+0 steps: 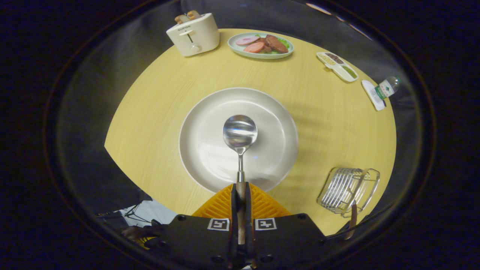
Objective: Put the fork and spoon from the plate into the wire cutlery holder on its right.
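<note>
My gripper (240, 189) is shut on the wooden handle of a metal spoon (240, 132). The spoon points straight ahead, its round bowl hanging above the middle of a large white plate (202, 150) on the round wooden table. The plate holds nothing else that I can see. To the right of the fingers, near the table's edge, stands the wire cutlery holder (347, 189). A brown-handled utensil (352, 221) sticks out of it toward me; its head is hidden among the wires, so I cannot tell whether it is the fork.
Beyond the plate stand a cream toaster (193, 34) with bread in it and a green plate of sliced meat (260, 45). At the far right lie a divided condiment tray (337, 66), a small white dish (372, 95) and a water bottle (387, 87).
</note>
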Tool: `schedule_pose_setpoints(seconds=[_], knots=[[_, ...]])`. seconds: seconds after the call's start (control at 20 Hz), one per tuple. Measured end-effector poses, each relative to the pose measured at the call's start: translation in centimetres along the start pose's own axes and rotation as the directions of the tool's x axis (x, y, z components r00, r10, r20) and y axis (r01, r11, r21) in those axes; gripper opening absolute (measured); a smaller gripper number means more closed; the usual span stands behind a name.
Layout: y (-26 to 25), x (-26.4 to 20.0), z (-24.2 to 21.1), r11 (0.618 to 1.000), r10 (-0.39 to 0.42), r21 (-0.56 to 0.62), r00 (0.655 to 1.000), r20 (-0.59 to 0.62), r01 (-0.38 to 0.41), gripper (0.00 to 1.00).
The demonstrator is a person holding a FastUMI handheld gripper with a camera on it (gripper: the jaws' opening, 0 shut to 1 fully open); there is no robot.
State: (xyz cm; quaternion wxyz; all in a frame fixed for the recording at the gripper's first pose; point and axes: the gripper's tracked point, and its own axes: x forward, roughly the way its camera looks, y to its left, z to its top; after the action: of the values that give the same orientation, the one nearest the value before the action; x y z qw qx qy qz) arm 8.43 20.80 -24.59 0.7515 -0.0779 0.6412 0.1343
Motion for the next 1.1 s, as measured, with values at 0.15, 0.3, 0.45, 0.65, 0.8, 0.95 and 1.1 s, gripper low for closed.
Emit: schedule_pose_setpoints(seconds=[0.15, 0.3, 0.45, 0.65, 0.8, 0.95, 1.1], knots=[[-3.6, -3.8, -0.6, 0.999, -0.039, 0.033, 0.998, 0.041, 0.038, 0.11], [-7.1, -7.8, -1.2, 0.993, -0.065, 0.100, 0.994, 0.093, 0.056, 0.11], [-12.4, -10.8, -3.7, 0.980, -0.166, 0.123, 0.984, 0.069, 0.157, 0.11], [-18.1, -11.7, -5.9, 0.950, -0.294, 0.111, 0.956, -0.007, 0.293, 0.11], [-20.0, -11.6, -8.4, 0.924, -0.381, -0.032, 0.917, -0.121, 0.380, 0.11], [-19.3, -10.1, -8.0, 0.927, -0.374, -0.082, 0.911, -0.172, 0.365, 0.11], [-19.2, -9.3, -7.6, 0.921, -0.388, -0.120, 0.898, -0.208, 0.370, 0.11]])
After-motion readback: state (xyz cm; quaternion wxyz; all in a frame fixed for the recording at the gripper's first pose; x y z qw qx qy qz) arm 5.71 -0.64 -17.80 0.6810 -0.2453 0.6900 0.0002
